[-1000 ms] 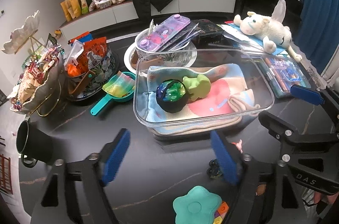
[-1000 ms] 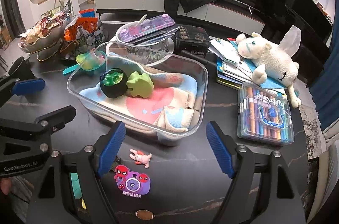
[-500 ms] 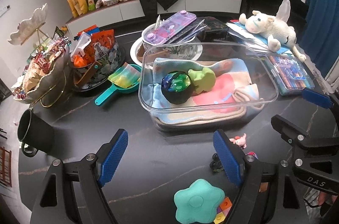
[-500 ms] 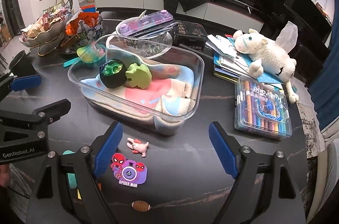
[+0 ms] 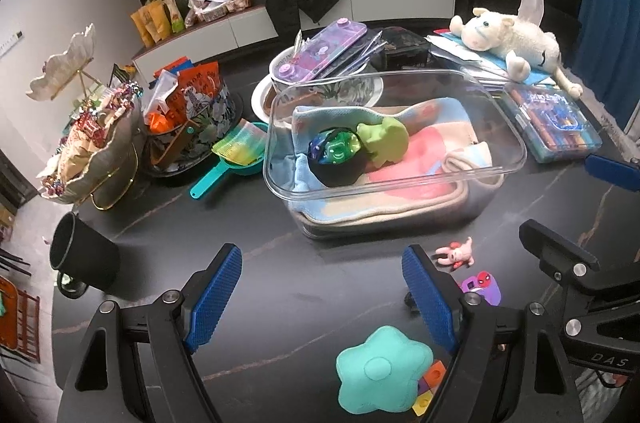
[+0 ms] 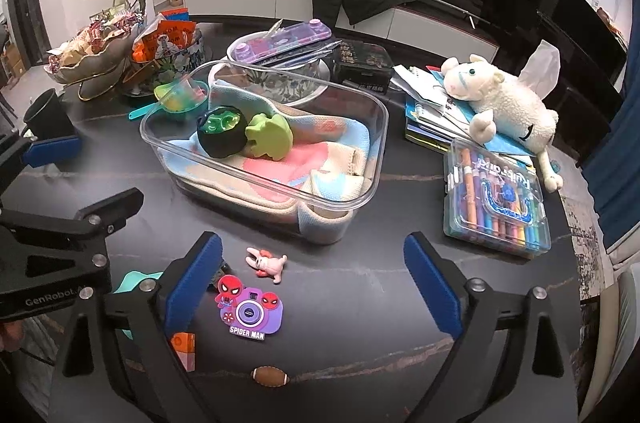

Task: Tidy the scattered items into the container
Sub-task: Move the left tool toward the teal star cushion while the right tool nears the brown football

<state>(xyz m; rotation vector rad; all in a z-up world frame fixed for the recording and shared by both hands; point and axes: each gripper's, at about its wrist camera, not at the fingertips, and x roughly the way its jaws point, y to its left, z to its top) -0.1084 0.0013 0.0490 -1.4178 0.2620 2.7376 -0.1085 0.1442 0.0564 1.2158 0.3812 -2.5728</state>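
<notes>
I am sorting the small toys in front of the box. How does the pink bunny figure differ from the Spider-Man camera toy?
The pink bunny figure is pale pink and lies on its side; the Spider-Man camera toy is purple with red heads and lies flat, face up. The bunny looks smaller and lies closer to the clear container. Both rest on the dark table, outside the container, and neither is held.

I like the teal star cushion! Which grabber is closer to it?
Left. The left gripper hovers right over the teal star cushion; the right gripper is off to its right, above the Spider-Man camera.
</notes>
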